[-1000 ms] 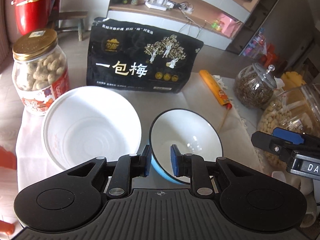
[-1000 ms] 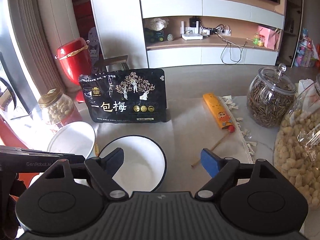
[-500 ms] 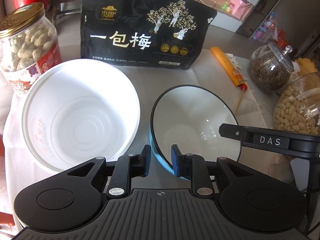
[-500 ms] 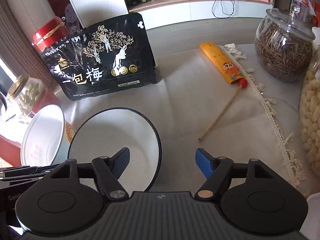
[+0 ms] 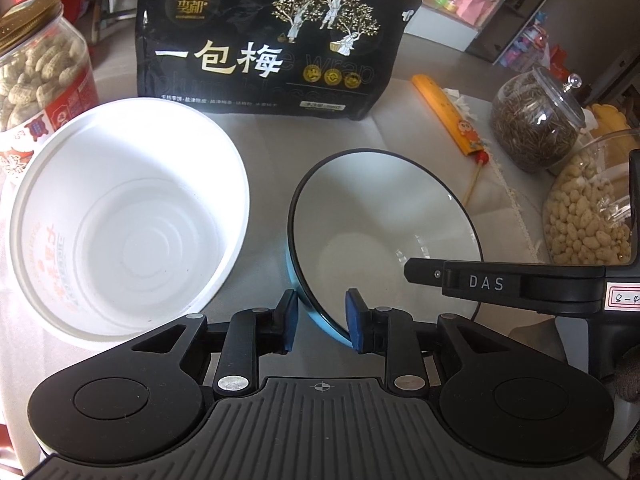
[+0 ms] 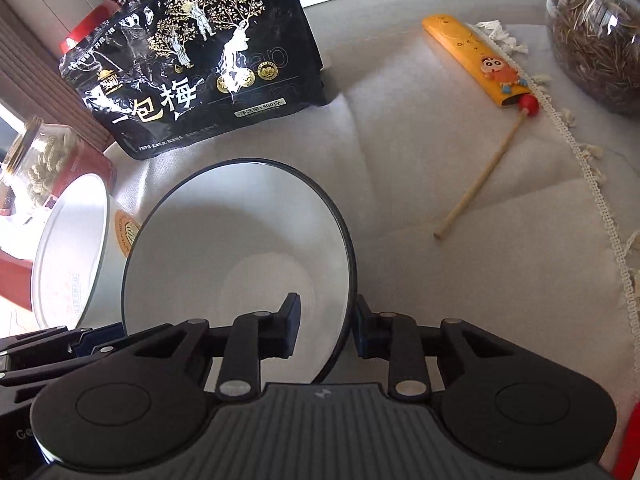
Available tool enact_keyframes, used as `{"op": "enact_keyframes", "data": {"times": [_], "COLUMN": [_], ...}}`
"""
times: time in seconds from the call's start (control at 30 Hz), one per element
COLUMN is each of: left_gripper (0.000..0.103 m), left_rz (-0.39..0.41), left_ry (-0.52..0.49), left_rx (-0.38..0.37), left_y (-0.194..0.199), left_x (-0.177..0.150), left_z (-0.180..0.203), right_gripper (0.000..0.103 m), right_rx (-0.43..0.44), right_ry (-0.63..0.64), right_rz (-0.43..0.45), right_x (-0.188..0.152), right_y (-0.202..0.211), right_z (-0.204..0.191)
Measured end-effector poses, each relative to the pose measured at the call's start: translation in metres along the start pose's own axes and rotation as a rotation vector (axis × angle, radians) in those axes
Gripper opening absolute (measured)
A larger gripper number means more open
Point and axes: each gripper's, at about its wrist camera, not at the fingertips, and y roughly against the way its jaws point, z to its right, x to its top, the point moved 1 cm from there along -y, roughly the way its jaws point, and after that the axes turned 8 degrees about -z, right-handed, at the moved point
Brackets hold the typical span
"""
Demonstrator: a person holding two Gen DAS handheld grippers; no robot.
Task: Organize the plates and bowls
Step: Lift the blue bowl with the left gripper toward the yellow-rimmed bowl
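Blue bowl (image 5: 384, 216) rim — between both grippers' jaws.

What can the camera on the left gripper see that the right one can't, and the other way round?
Only the left view shows the glass jar of pale nuts and the blue outside of the black-rimmed bowl. Only the right view shows the whole wooden stick lying on the tablecloth. Both show that bowl, the white tub, the black snack bag, and each hand-held gripper, left and right, straddling the bowl's rim.
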Motion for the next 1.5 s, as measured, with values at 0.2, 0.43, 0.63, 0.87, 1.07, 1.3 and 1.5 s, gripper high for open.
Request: {"op": "enact_keyframes", "data": {"times": [0.2,0.43,0.63,0.87,1.07,1.3,1.5], "left_gripper": [0.031,0.031,0.031,0.029,0.029,0.029,0.029], "left_rz": [-0.026,-0.009,-0.004,-0.007,-0.019,-0.071,-0.047], "left_ry": [-0.026,-0.019,-0.004,0.024,0.039,0.013,0.066], "left_rx": [-0.028,-0.028,-0.044,-0.073,-0.083,-0.055,-0.105], "left_y": [-0.001,-0.003,-0.009,-0.026,-0.03,-0.028,-0.044], "left_x": [-0.006,-0.004,0.0,0.005,0.004,0.004,0.012], "left_z": [0.011,0.009,0.004,-0.004,-0.004,-0.003,-0.013], "right_gripper": [0.027,0.027,0.027,0.03,0.031,0.032,0.032], "right_rx": [-0.019,-0.019,-0.018,0.001,0.008,0.02,0.022], "right_ry": [-0.011,-0.001,-0.01,-0.038,-0.053,-0.015,-0.017], "right_rz": [0.005,0.006,-0.015,-0.038,-0.038,-0.054,-0.036], "right_x": [-0.003,-0.004,-0.004,-0.001,0.001,-0.007,-0.001], "right_y": [0.008,0.009,-0.002,-0.015,-0.015,-0.013,-0.014], "right_z": [0.009,0.011,0.01,0.012,0.012,0.006,0.007]}}
